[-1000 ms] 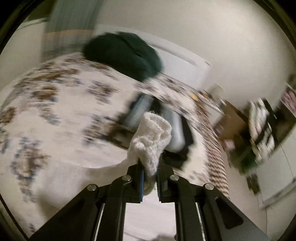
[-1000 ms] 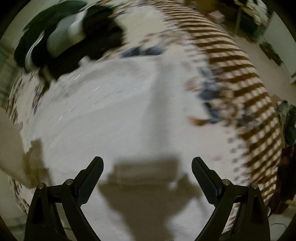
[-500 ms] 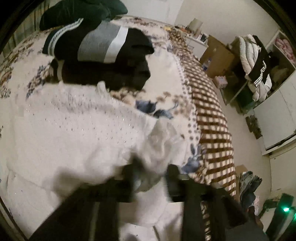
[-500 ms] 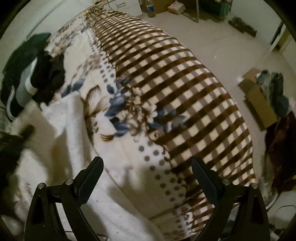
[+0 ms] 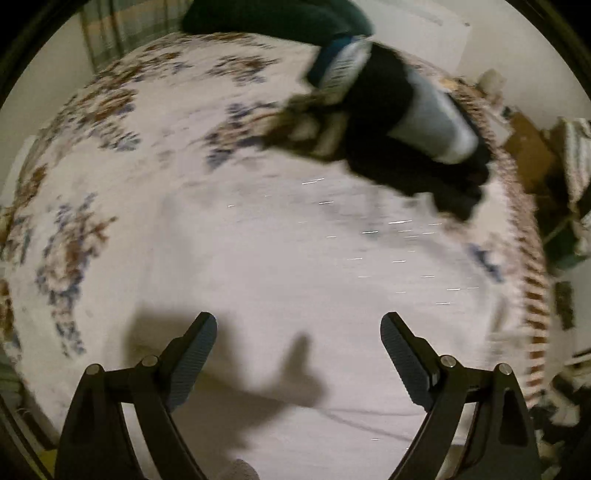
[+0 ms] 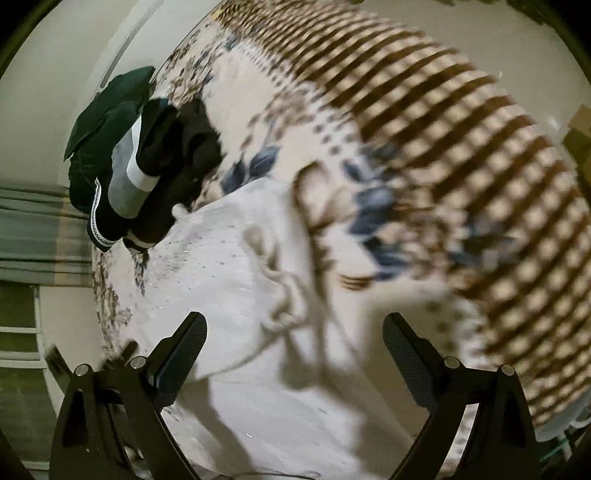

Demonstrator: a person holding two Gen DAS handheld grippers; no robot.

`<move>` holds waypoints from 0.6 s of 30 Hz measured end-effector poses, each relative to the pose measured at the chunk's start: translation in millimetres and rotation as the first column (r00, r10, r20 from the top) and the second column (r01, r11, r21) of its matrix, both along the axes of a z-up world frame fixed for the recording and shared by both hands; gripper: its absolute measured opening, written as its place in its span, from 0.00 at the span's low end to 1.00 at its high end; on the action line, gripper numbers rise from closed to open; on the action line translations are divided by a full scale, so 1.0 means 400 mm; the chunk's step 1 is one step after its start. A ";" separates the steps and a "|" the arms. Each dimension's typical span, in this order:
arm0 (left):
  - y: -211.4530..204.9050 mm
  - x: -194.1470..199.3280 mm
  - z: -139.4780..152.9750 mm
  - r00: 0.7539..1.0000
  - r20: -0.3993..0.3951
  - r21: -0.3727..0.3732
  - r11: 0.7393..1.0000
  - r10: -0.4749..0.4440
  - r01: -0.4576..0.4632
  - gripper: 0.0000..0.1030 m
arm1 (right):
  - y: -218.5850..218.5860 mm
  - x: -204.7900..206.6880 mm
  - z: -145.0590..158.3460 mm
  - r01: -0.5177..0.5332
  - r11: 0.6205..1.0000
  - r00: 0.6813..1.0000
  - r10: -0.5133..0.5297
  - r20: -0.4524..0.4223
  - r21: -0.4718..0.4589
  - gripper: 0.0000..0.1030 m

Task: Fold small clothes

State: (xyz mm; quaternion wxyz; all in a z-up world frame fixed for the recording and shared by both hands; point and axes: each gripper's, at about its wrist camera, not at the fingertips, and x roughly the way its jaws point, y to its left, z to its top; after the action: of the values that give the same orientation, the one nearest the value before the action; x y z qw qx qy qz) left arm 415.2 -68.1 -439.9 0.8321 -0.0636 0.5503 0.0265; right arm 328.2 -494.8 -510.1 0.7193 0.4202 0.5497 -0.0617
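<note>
Both tools are spread wide and hold nothing: the left gripper [image 5: 298,354] and right gripper [image 6: 294,354] hover just above the white knit sweater [image 6: 236,266], which lies partly folded, one edge doubled over, on the floral blanket [image 5: 110,155]. Folding looks unfinished. Beyond, dark clothes [image 6: 147,162] sit piled.

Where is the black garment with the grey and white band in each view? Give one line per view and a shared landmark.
Left wrist view: black garment at upper right, beyond the white sweater.
Right wrist view: black garment at upper left, touching the sweater's far edge.
Shared landmark: dark green cushion just behind it.
</note>
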 end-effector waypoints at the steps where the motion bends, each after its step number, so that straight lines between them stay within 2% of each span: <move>1: 0.016 -0.001 -0.016 1.000 -0.009 0.016 1.000 0.001 -0.001 0.88 | 0.011 0.018 -0.015 -0.008 1.000 1.000 0.008 -0.005 0.010 0.95; 3: 0.037 -0.005 -0.057 0.999 -0.035 0.048 0.999 -0.003 0.005 0.88 | 0.048 0.061 -0.067 -0.052 0.999 0.998 0.052 -0.040 0.001 0.94; 4: 0.047 -0.008 -0.076 0.999 -0.050 0.065 0.998 -0.004 0.007 0.88 | 0.065 0.080 -0.092 -0.088 0.993 0.992 0.080 -0.097 -0.076 0.94; 6: 0.062 -0.015 -0.105 0.997 -0.077 0.076 0.997 -0.016 0.022 0.88 | 0.085 0.105 -0.153 -0.209 0.938 0.955 0.134 -0.266 -0.275 0.94; 7: 0.070 -0.022 -0.114 0.996 -0.087 0.084 0.996 -0.026 0.033 0.88 | 0.080 0.102 -0.165 -0.218 0.930 0.948 0.129 -0.290 -0.297 0.94; 8: 0.079 -0.028 -0.116 0.995 -0.093 0.088 0.995 -0.037 0.045 0.88 | 0.067 0.090 -0.171 -0.211 0.929 0.945 0.115 -0.305 -0.304 0.94; 10: 0.100 -0.043 -0.109 0.994 -0.089 0.087 0.994 -0.056 0.064 0.88 | 0.051 0.058 -0.147 -0.186 0.934 0.955 0.097 -0.282 -0.306 0.94; 12: 0.130 -0.071 -0.105 0.993 -0.088 0.093 0.992 -0.072 0.080 0.88 | 0.064 0.002 -0.095 -0.196 0.920 0.963 0.116 -0.242 -0.339 0.94; 14: 0.167 -0.099 -0.108 0.992 -0.099 0.096 0.991 -0.079 0.088 0.88 | 0.104 -0.044 -0.077 -0.232 0.911 0.958 0.154 -0.241 -0.341 0.94; 16: 0.203 -0.129 -0.121 0.989 -0.128 0.092 0.992 -0.075 0.087 0.88 | 0.163 -0.078 -0.094 -0.300 0.901 0.938 0.219 -0.270 -0.314 0.94; 18: 0.228 -0.146 -0.139 0.985 -0.154 0.092 0.992 -0.072 0.086 0.88 | 0.241 -0.088 -0.131 -0.387 0.864 0.905 0.289 -0.313 -0.322 0.94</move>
State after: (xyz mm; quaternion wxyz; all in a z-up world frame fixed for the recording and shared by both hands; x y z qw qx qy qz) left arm 356.6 23.0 -495.4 0.7908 0.0016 0.6116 0.0253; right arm 292.8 -398.3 -562.5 0.7095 0.1592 0.6804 -0.0913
